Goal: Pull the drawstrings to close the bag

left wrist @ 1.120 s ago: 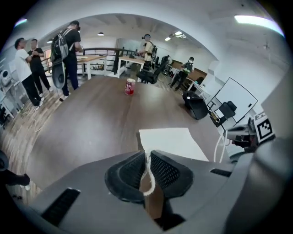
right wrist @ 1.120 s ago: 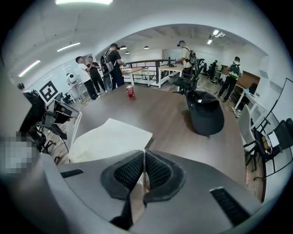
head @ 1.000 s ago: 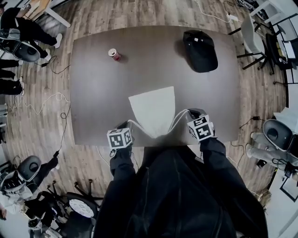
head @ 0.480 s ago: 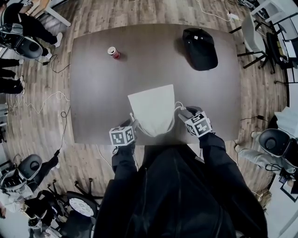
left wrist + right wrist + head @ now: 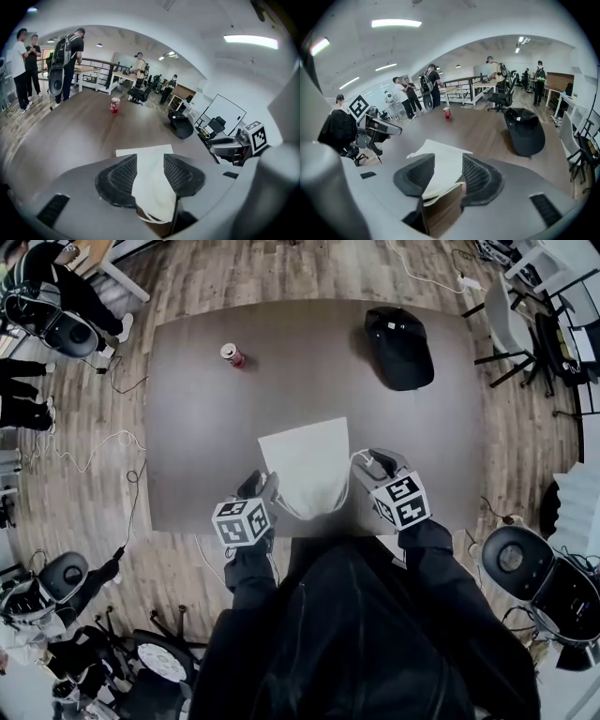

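Since the left gripper (image 5: pixel 260 487) and right gripper (image 5: pixel 380 463) have just been opening and clamp nothing, the soft, light bag (image 5: pixel 309 463) seems best taken by its thin, slippery drawstrings (image 5: pixel 354 458).

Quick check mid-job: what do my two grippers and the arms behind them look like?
The left gripper and the right gripper both have grey bodies, and each carries a white cube with black square markers. Their pads are dark with a fine mesh texture. Both arms are in black jacket sleeves.
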Tool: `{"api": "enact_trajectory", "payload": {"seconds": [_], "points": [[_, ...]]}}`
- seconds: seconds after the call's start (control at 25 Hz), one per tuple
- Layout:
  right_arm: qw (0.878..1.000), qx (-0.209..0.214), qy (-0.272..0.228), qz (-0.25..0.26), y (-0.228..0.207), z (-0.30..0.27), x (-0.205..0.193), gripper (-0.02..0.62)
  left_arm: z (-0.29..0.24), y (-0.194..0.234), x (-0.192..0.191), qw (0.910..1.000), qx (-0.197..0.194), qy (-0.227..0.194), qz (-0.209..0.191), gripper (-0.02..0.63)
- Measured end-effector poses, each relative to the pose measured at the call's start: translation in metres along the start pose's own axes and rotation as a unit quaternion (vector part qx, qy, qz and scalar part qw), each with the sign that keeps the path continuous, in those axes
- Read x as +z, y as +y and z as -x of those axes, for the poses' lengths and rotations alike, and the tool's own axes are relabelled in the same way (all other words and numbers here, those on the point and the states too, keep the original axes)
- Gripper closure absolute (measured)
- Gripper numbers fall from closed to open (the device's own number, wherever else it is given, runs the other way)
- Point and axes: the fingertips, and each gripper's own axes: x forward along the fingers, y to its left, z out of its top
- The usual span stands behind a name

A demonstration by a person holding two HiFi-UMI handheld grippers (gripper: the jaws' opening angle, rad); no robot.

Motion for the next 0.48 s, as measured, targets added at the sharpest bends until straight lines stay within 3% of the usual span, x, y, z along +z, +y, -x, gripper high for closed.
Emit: {"api": "enact_trajectory", "payload": {"seconds": [0.24,0.48], "points": [[0.994,-0.021,-0.109,-0.004,0.013,0.032,0.072,0.493,0.020,-0.062,0.058,0.9951,-0.024,-0.088,-0.038,0.428],[0.979,-0.045,-0.199,0.005,0.023,0.074,0.130,0.558,0.053,-0.116,0.109,0.9782,-0.011,-0.186,-0.091,0.539]]}}
